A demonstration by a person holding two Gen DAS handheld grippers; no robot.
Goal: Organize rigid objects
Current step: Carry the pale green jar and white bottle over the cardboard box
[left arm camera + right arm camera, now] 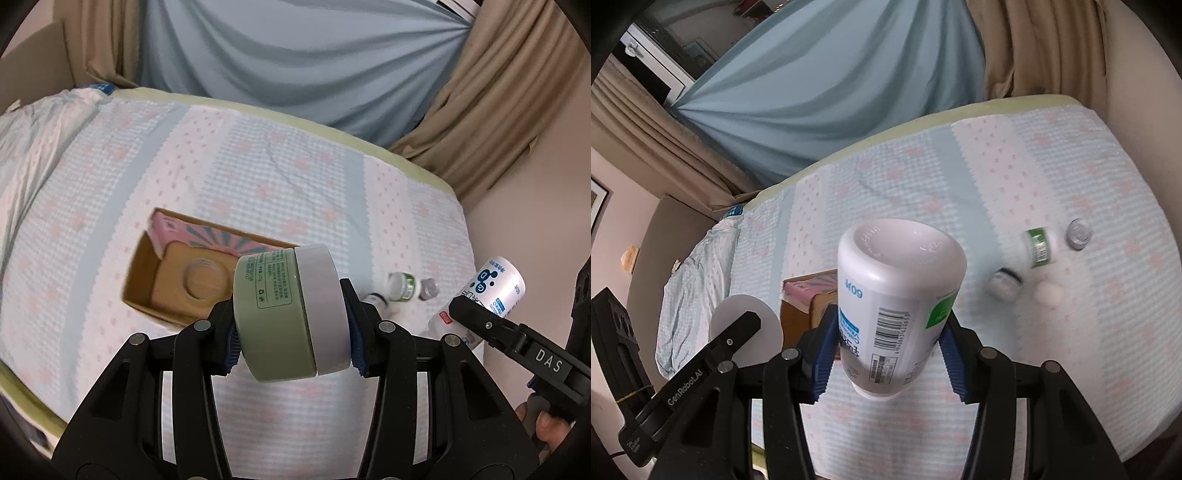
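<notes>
My left gripper (291, 325) is shut on a green jar with a white lid (284, 314), held on its side above the bed, just right of an open cardboard box (184, 273). A pink box (192, 232) leans inside the cardboard box. My right gripper (886, 354) is shut on a white bottle (897, 295), its base pointing forward; the bottle also shows in the left wrist view (484, 295). The jar's white lid (746, 328) and the cardboard box (801, 306) show at the left of the right wrist view.
A small green-labelled bottle (1039, 245), a clear cap (1079, 232), a small dark-rimmed jar (1006, 284) and a white round item (1049, 293) lie on the bed's patterned cover (1071, 166). Blue and tan curtains hang behind. A wall (535, 229) borders the bed.
</notes>
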